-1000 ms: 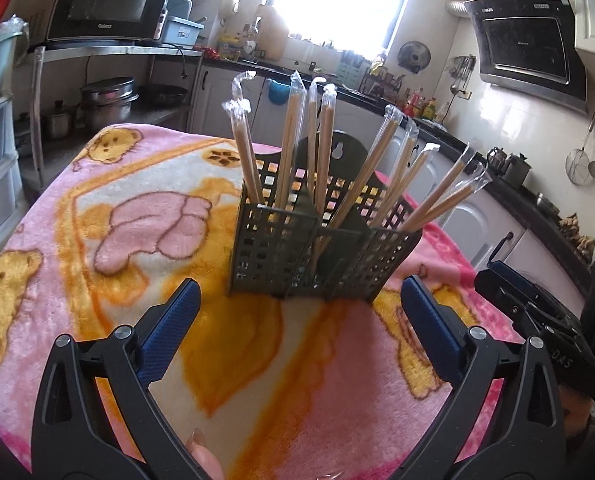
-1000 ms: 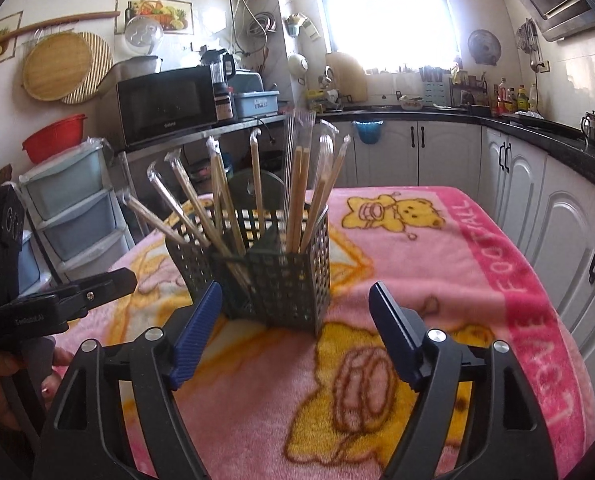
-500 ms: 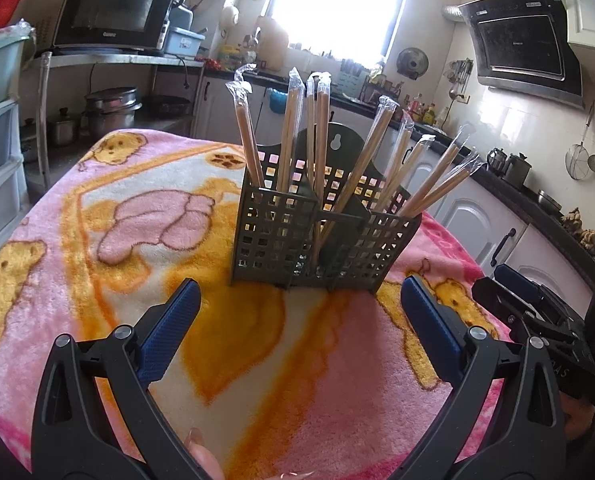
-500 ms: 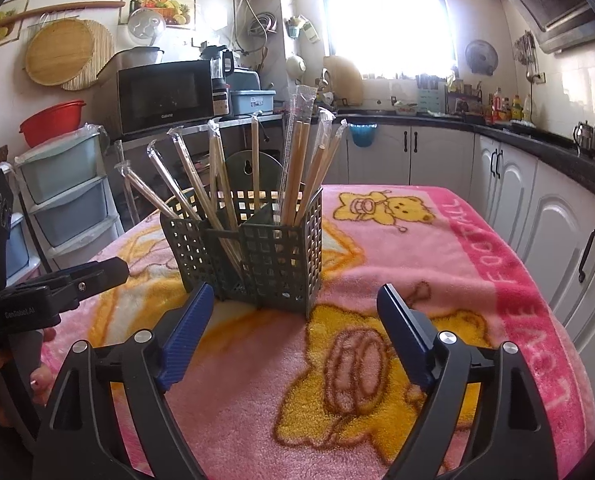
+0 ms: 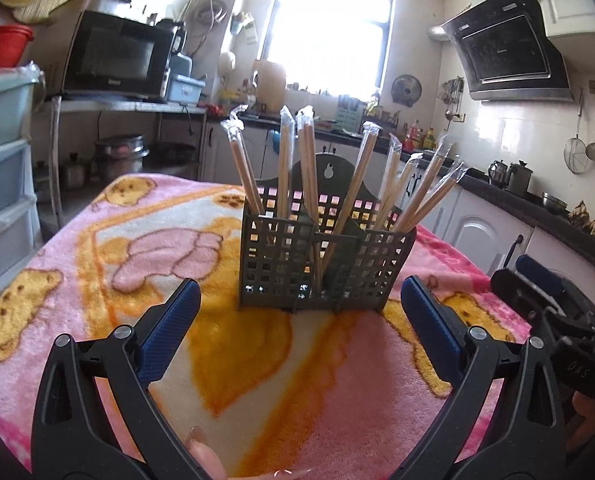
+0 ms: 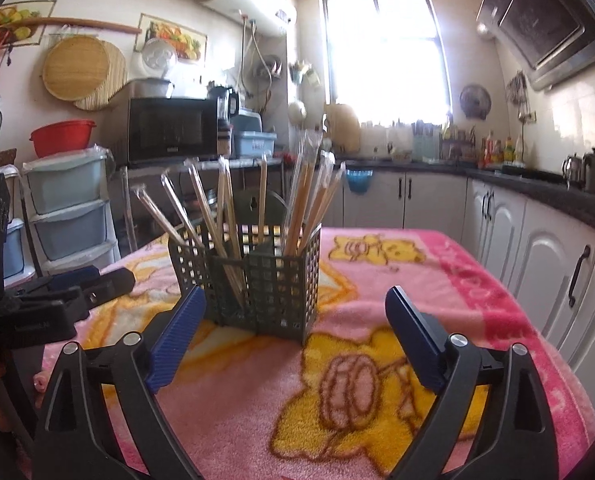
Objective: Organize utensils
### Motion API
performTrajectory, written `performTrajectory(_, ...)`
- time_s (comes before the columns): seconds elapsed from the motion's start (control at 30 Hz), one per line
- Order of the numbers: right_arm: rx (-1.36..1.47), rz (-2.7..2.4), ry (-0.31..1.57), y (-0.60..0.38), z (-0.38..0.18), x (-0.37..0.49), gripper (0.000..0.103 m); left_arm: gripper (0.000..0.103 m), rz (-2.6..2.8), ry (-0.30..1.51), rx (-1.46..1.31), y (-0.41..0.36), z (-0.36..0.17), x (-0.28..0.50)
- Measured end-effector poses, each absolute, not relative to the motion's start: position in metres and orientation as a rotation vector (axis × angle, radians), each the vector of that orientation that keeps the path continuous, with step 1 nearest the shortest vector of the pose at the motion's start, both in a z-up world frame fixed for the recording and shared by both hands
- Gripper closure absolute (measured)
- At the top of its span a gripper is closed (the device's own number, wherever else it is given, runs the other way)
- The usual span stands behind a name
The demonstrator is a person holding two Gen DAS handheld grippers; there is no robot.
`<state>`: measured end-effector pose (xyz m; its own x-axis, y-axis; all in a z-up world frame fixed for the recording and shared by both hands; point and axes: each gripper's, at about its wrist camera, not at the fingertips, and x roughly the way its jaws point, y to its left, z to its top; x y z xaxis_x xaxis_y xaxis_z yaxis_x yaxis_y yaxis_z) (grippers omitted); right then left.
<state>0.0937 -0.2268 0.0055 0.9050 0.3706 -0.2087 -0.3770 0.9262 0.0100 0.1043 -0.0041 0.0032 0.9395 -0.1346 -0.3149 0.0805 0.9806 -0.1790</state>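
A dark grey lattice utensil holder (image 5: pixel 321 264) stands upright on the pink cartoon blanket (image 5: pixel 145 256). Several plastic-wrapped wooden chopsticks (image 5: pixel 285 168) stand in its compartments, leaning outward. My left gripper (image 5: pixel 299 308) is open and empty, just in front of the holder. My right gripper (image 6: pixel 295 320) is open and empty, in front of the holder (image 6: pixel 257 276) seen from its right corner, with the chopsticks (image 6: pixel 305 196) above. The right gripper also shows at the left wrist view's right edge (image 5: pixel 545 300). The left gripper shows at the right wrist view's left edge (image 6: pixel 69 292).
The blanket (image 6: pixel 437 280) covers a table in a kitchen. Plastic drawers (image 6: pixel 69 216) and a microwave (image 6: pixel 169 128) stand to the left. White cabinets (image 6: pixel 537 248) under a dark counter run along the right. The table edge lies near the cabinets.
Both grippers have tilted up and drawn back a little, so the holder sits lower and smaller in both views. Both jaws stay open. The holder and chopsticks have not moved.
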Motion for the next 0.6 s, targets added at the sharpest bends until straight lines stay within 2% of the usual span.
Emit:
performTrajectory(0.27,-0.014,0.385,0.139,-0.23,0.007,0.084,0.007,0.01,-0.094,0.227,-0.141,-0.008,0.008,0.09)
performTrajectory(0.6,0.012,0.364,0.123,-0.231,0.004,0.082,0.007,0.01,-0.087,0.212,-0.118,-0.01,0.005,0.089)
